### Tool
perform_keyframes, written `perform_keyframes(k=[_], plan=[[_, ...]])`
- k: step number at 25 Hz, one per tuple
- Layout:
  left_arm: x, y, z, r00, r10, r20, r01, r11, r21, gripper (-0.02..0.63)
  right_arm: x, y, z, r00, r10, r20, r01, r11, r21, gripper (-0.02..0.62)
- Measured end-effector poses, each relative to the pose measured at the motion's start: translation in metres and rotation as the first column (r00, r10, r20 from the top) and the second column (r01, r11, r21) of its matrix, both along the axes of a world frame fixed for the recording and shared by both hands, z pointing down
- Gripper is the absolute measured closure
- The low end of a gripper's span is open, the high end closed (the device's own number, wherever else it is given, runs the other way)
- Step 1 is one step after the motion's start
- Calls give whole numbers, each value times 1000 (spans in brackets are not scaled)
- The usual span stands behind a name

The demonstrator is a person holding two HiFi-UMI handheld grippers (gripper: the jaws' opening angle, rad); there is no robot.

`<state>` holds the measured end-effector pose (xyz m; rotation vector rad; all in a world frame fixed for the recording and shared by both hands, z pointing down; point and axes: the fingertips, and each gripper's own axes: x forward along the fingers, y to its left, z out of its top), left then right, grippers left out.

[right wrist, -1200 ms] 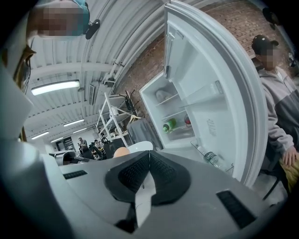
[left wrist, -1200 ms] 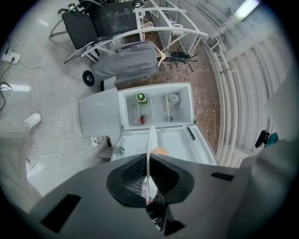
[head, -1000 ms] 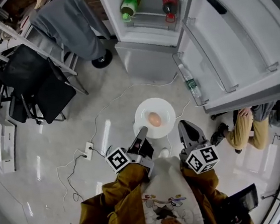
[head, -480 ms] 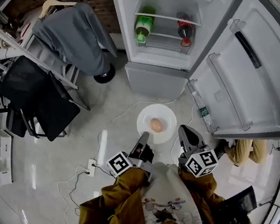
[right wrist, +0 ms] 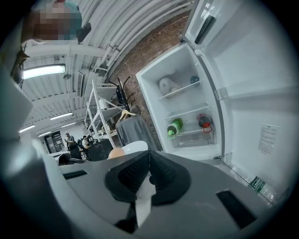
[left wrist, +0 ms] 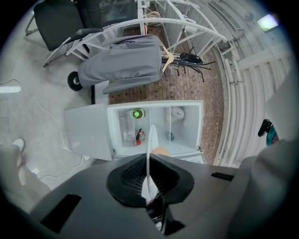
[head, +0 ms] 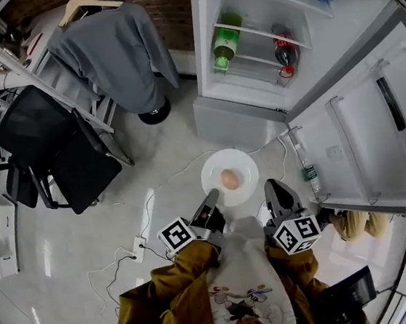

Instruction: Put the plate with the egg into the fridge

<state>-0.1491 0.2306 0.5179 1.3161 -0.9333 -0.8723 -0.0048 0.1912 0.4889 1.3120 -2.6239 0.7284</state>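
The plate (head: 243,166) is gleaming white and smooth, probably glazed ceramic, though it is too small here to be sure. The egg (head: 229,179) is showing a matt tan shell. The floor (head: 58,241) is shining glossy and pale, mirroring the lamps. The fridge (head: 220,119) is presenting smooth white panels. The green bottle (head: 225,45) is glinting like clear plastic. The grey jacket (head: 116,51) is hanging as soft matt cloth from a wooden hanger (head: 84,2). The brick wall (head: 169,4) is looking rough. The left gripper (left wrist: 149,158) is showing matt black ribbed pads (left wrist: 133,173).
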Motion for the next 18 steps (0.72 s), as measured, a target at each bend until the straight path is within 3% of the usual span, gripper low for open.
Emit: perform_keyframes(k=[11, 18], plan=[[-15, -19, 2, 1000, 3, -15, -3, 1000, -5, 589, -13, -15, 5, 1000, 18, -6, -18, 1000, -16, 591], [-15, -49, 8, 1000, 3, 1, -3, 1000, -24, 589, -16, -56, 16, 999, 6, 32, -6, 1000, -7, 591]])
